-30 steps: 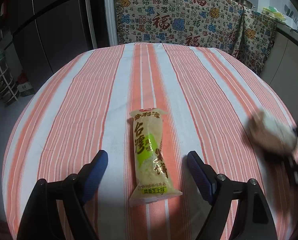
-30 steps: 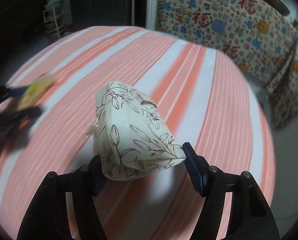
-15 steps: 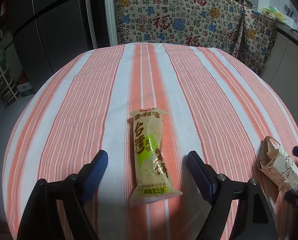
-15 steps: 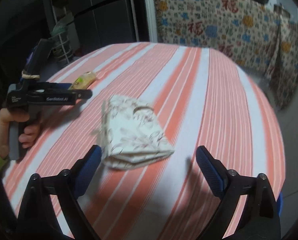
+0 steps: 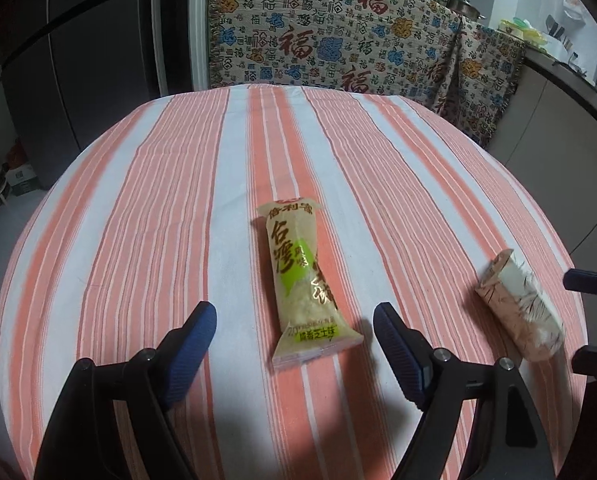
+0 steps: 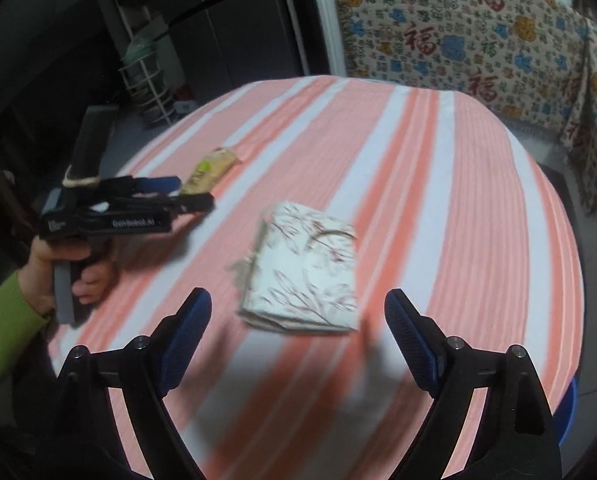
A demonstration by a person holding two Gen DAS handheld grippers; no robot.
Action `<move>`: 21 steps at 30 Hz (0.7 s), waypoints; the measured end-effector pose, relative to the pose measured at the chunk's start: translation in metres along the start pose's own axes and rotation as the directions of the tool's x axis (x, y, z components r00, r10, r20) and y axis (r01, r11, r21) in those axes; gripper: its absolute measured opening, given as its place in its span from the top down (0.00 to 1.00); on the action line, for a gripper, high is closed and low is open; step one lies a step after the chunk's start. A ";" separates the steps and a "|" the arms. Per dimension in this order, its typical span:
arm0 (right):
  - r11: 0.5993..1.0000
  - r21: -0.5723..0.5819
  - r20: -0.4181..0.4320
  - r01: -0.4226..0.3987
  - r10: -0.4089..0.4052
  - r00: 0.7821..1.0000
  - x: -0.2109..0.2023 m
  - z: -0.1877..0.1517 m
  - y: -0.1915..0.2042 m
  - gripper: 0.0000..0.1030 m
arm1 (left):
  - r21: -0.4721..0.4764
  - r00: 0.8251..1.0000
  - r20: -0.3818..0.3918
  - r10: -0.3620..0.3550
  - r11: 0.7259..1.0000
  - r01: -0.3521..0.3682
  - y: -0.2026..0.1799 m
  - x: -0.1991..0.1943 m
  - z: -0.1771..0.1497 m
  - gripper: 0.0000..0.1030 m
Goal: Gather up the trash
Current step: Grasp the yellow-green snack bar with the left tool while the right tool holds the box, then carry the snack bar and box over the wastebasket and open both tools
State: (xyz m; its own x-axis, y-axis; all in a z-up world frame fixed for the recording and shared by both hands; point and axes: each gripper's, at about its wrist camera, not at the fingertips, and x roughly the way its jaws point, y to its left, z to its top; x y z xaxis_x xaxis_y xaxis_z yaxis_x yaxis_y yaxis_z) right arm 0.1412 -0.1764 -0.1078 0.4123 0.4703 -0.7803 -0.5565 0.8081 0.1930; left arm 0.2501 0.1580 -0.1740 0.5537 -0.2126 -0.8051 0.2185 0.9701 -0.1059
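The left gripper (image 5: 292, 320) is held spread, its jaws either side of the snack packet (image 5: 304, 284) (no pad touching) on the striped table (image 5: 158, 208). The right gripper (image 6: 298, 312) has just been closing slightly, yet is spread around the untouched tissue pack (image 6: 304, 276).

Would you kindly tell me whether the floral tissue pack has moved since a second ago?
Yes. It was off the cloth between the right hand-held gripper's fingers; now the floral tissue pack lies on the striped tablecloth, those jaws having just opened.
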 end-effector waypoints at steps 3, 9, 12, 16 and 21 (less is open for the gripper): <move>0.998 -0.027 -0.071 0.061 -0.063 0.995 0.026 0.011 0.011 0.14 | 0.018 0.998 -0.014 0.056 0.998 -0.055 -0.005 0.002 0.005 0.25; 0.995 -0.038 -0.128 0.095 -0.099 0.987 0.037 0.017 0.004 0.62 | -0.022 0.997 -0.067 0.049 0.998 -0.051 -0.004 0.005 0.014 0.78; 0.996 -0.034 -0.102 0.082 -0.085 0.991 0.018 0.017 0.000 0.63 | -0.038 0.999 -0.045 0.000 0.999 -0.002 -0.009 -0.010 0.009 0.79; 0.998 0.018 -0.070 0.057 -0.056 0.996 -0.001 0.013 -0.015 0.63 | -0.013 0.998 -0.019 -0.057 0.998 0.057 -0.034 -0.031 0.000 0.79; 0.995 0.088 -0.026 0.055 -0.053 0.998 -0.025 0.003 -0.038 0.63 | 0.037 0.991 -0.003 -0.132 0.991 0.133 -0.081 -0.052 -0.006 0.79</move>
State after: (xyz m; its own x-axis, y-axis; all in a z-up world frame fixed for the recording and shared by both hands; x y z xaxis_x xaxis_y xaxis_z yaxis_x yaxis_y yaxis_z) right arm 0.1538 -0.2180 -0.0936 0.4222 0.4172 -0.8048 -0.4670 0.8610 0.2013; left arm 0.1984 0.0911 -0.1267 0.5171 -0.3389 -0.7860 0.3192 0.9284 -0.1902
